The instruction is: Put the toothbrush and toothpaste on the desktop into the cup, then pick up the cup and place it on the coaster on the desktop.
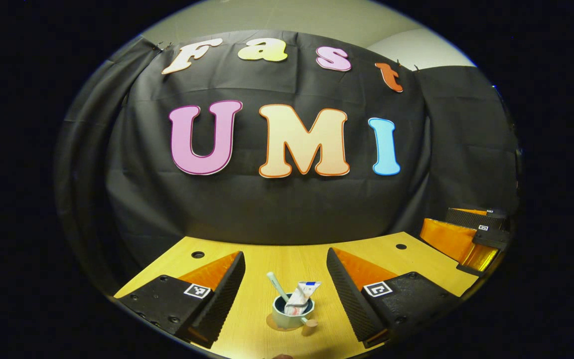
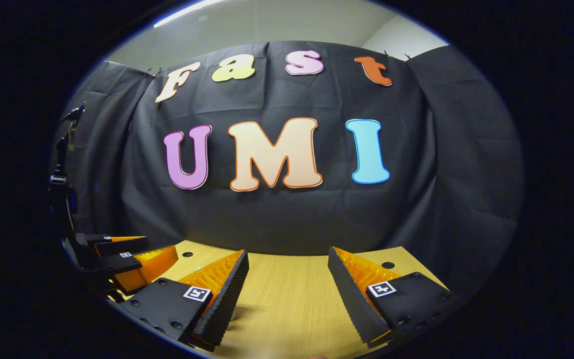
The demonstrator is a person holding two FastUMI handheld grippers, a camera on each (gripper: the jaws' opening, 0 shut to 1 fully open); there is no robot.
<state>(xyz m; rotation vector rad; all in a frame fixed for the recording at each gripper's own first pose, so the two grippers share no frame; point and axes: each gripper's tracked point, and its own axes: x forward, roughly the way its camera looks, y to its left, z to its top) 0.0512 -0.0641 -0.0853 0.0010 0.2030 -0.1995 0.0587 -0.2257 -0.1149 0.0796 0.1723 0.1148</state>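
Toothbrush (image 1: 278,285) and toothpaste (image 1: 301,297) already in cup (image 1: 287,315), cup seated on coaster (image 1: 278,326). Left gripper (image 1: 287,284) and right gripper (image 2: 288,289) both spread wide, holding nothing. Nothing apparently left to do.

Wooden desk and what sits on it

The desk (image 1: 257,304) bears a round coaster (image 1: 273,324); on the coaster stands a cup (image 1: 287,315).

The left gripper (image 1: 285,259) is hanging wide open above the cup (image 1: 287,315), which is holding the toothbrush (image 1: 278,285) and toothpaste (image 1: 301,296) on the coaster (image 1: 273,324).
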